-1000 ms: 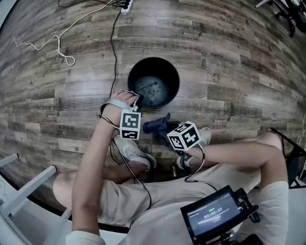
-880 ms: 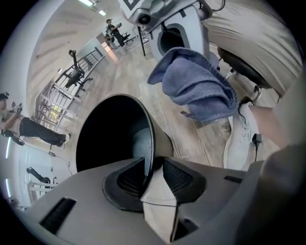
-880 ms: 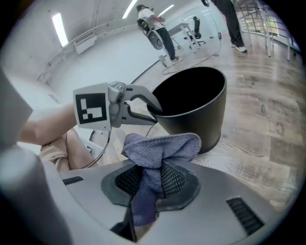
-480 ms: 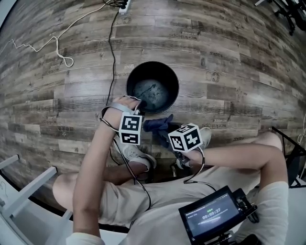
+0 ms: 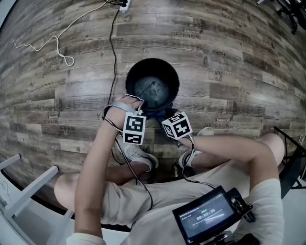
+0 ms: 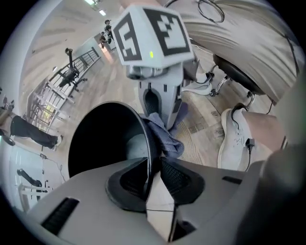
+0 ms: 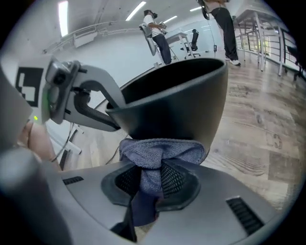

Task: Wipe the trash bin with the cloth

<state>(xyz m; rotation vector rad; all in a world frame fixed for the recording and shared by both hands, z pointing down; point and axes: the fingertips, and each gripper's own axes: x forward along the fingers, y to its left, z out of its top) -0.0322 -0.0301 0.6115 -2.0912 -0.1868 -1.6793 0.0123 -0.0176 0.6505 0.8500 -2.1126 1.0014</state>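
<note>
Clamps a bunched blue-grey terry cloth [image 7: 160, 152] in the right tool [image 7: 152, 179]; presses it against the outer wall of a round black plastic trash bin [image 7: 181, 103].

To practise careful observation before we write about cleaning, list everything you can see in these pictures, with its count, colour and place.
Trash bin: one, black, upright on the floor.
Cloth: one, blue, against the bin's outer wall.
Floor: grey-brown wood planks.
Black cable: one, running across the floor to the bin.
White cord: one, looped on the floor beyond the bin.
Power strip: one, white, at the floor's far edge.
Monitor: one, black, at the person's front.
Sneakers: two, white, near the bin.
Left claw: grey, jaws just been closing on the bin's rim.
Right claw: grey, shut on the cloth.
</note>
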